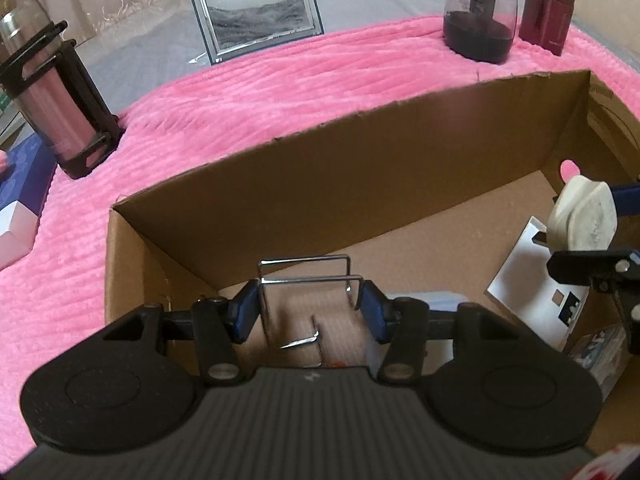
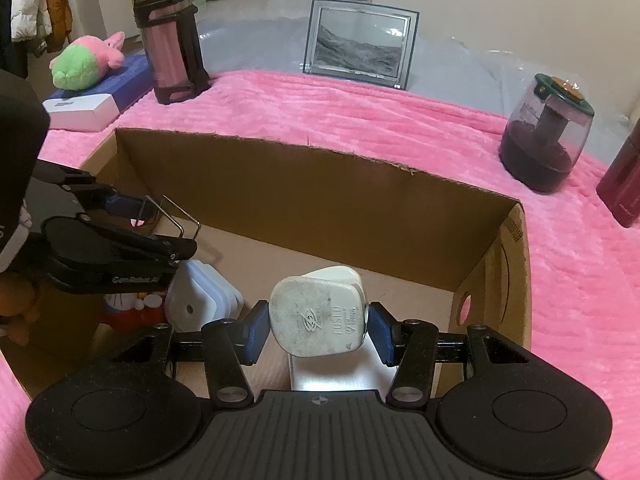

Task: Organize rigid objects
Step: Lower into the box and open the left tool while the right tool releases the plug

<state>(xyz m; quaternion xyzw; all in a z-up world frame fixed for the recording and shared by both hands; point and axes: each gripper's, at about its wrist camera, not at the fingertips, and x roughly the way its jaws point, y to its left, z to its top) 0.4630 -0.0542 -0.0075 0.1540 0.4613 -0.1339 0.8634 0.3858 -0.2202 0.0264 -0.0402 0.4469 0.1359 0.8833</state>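
My left gripper point(image 1: 310, 306) is shut on a bent metal wire rack point(image 1: 308, 276) and holds it inside the open cardboard box point(image 1: 320, 168). My right gripper point(image 2: 318, 322) is shut on a white fused plug adapter point(image 2: 318, 314), also held over the box floor. The plug also shows in the left wrist view point(image 1: 584, 216) at the right. The left gripper with the wire rack point(image 2: 172, 216) shows at the left of the right wrist view. White plastic pieces point(image 2: 204, 300) and a white card point(image 1: 536, 280) lie in the box.
The box sits on a pink blanket point(image 2: 360, 120). Behind it stand a pink flask in a black holder point(image 2: 168, 48), a framed landscape picture point(image 2: 360, 44), a dark jar with a green lid point(image 2: 548, 140) and a maroon container point(image 1: 548, 12). A plush toy point(image 2: 84, 64) lies at far left.
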